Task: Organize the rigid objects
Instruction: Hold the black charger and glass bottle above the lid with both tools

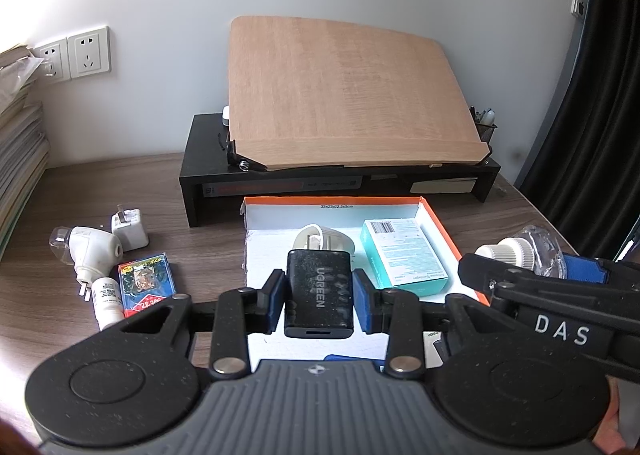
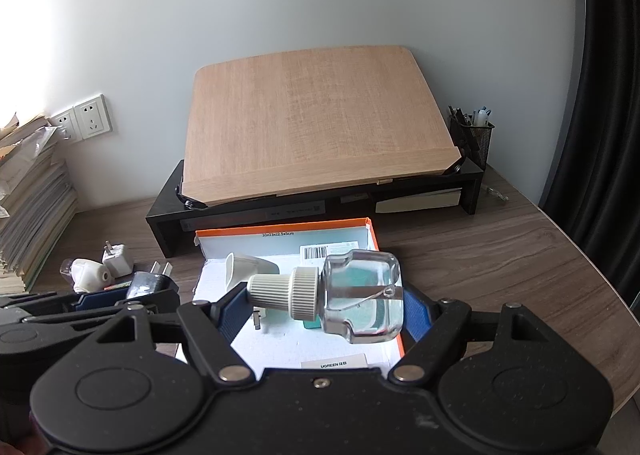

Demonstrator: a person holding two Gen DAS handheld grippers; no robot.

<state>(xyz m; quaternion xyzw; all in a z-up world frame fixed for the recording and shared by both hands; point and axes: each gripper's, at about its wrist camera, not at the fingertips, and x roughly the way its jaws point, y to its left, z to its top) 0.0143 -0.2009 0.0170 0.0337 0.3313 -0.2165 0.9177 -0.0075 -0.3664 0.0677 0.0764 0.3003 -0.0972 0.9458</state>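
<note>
Fingers (image 1: 319, 293) of left gripper clamped on black charger (image 1: 319, 297), held over box (image 1: 440, 223). Right fingers (image 2: 326, 305) clamped on clear bottle (image 2: 362, 297), cap at 9 o'clock. Charger: stiff, light; grip flat sides. Bottle: smooth, likely slippery and fragile; grip ribbed cap (image 2: 284, 291).

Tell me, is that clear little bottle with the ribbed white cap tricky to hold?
Probably a bit. The clear bottle looks smooth and hard, so it may slip between the right gripper pads. Held sideways, its liquid could shift. Set down on its side, the round cap might let it roll.
</note>
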